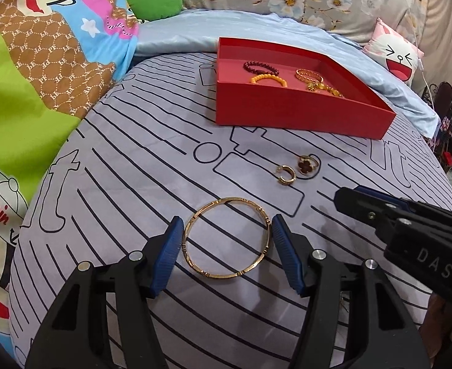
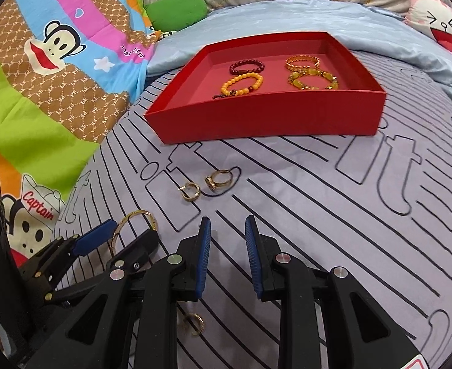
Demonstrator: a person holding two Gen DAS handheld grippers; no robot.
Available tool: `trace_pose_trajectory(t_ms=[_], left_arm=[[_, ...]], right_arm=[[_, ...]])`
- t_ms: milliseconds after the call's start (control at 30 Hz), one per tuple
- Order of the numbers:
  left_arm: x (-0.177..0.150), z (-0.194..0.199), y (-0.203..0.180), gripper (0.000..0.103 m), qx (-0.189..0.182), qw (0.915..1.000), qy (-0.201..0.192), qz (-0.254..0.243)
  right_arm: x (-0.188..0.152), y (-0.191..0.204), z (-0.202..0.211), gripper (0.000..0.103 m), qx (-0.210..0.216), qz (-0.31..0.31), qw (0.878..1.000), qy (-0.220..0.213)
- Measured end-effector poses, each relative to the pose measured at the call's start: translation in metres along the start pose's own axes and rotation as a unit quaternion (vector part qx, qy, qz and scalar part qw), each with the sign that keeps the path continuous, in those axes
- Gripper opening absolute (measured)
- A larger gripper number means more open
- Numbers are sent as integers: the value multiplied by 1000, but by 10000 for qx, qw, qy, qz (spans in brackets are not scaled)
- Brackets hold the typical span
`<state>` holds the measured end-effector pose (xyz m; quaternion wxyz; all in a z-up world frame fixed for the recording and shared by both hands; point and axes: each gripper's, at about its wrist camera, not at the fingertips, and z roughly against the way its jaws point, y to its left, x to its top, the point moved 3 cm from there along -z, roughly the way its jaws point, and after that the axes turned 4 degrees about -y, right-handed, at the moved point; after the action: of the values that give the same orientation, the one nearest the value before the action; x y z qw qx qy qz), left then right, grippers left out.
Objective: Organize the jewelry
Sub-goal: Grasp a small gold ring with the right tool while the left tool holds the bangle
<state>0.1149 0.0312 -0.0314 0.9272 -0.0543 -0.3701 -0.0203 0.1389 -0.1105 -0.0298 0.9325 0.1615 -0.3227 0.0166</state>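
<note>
A gold bangle (image 1: 195,264) lies flat on the grey striped bedsheet. My left gripper (image 1: 227,230) is open, one blue pad on each side of the bangle, close to it. The bangle (image 2: 133,216) also shows in the right wrist view, with the left gripper (image 2: 119,233) around it. My right gripper (image 2: 227,226) is open and empty above bare sheet; it shows in the left wrist view (image 1: 345,198). A gold hoop earring (image 1: 285,174) and a clover ring (image 1: 307,163) lie further off. A red tray (image 1: 287,113) holds several bracelets.
Another small gold earring (image 2: 193,323) lies under my right gripper. A colourful cartoon quilt (image 1: 26,92) is bunched on the left, a light blue sheet (image 1: 170,33) and a cartoon pillow (image 1: 399,58) lie behind the tray.
</note>
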Motion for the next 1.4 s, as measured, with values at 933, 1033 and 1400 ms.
trace_pose_trajectory(t_ms=[933, 1033, 1400], left_arm=[[19, -17, 15, 56, -190, 9997, -19, 166], [19, -17, 15, 56, -178, 9997, -17, 154], [19, -16, 12, 38, -215, 9998, -14, 60]], right_arm=[[26, 10, -37, 15, -135, 6, 9999, -50], [24, 9, -36, 12, -151, 52, 9999, -52], [25, -5, -5, 12, -167, -79, 9995, -252]])
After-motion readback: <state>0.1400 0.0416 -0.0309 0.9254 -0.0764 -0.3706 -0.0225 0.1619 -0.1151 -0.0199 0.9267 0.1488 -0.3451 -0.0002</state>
